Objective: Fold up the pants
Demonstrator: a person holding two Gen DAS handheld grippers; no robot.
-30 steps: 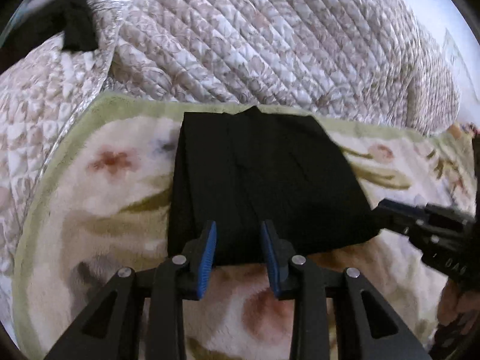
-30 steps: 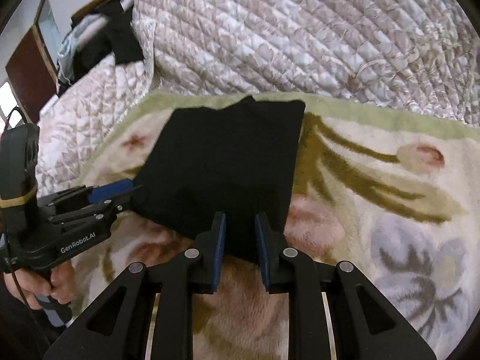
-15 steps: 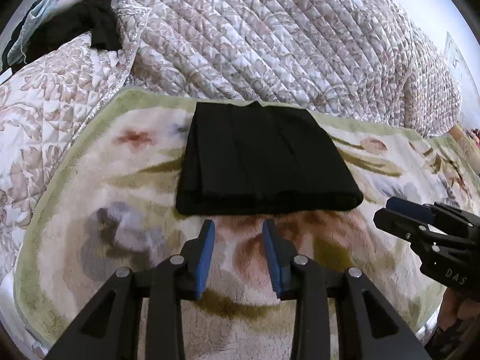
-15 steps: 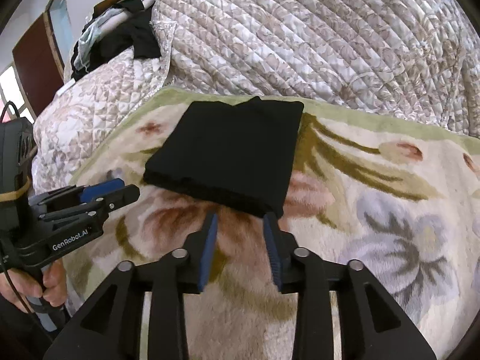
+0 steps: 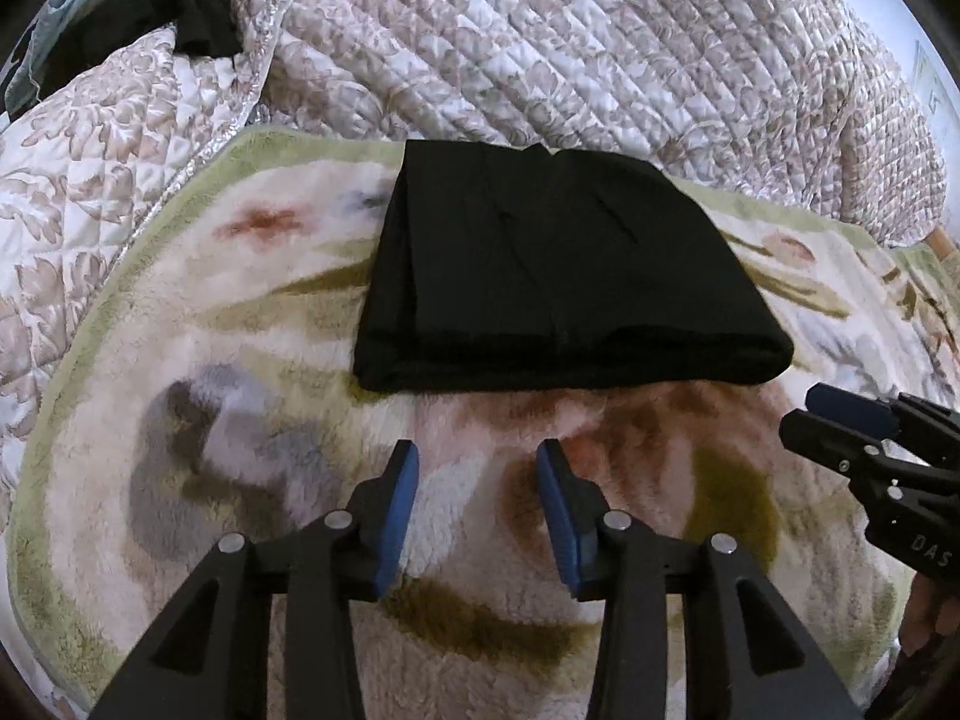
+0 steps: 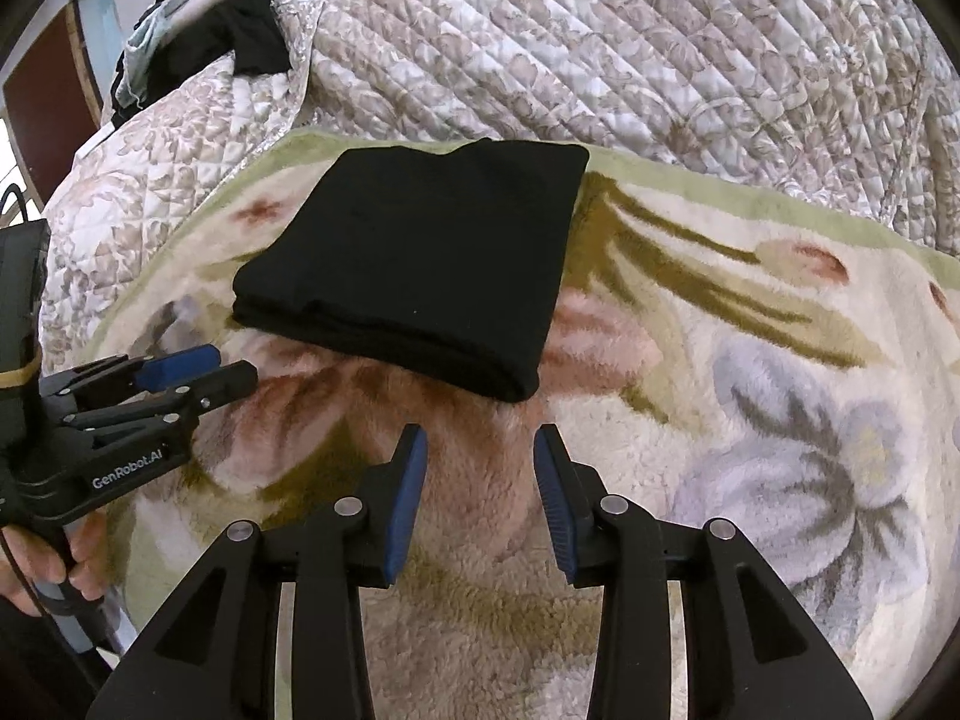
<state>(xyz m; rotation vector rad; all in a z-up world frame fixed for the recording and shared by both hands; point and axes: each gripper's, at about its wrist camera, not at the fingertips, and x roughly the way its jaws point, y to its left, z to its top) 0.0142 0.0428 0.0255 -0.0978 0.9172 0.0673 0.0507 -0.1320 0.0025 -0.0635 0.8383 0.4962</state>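
The black pants [image 5: 558, 276] lie folded into a flat rectangle on the flowered fleece blanket [image 5: 240, 420], near its far edge. They also show in the right wrist view [image 6: 420, 258]. My left gripper [image 5: 477, 456] is open and empty, a little short of the fold's near edge. My right gripper [image 6: 480, 441] is open and empty, just short of the fold's near right corner. Each gripper shows at the side of the other's view: the right gripper [image 5: 840, 420], the left gripper [image 6: 192, 372].
A quilted beige bedspread [image 5: 570, 42] rises behind the blanket. A pile of dark and pale clothes [image 6: 204, 36] lies at the far left on the bed. A brown door [image 6: 48, 102] stands at the left edge.
Both grippers have opened, let go of the pants' near edge and drawn back toward me. The folded pants stay flat on the blanket.
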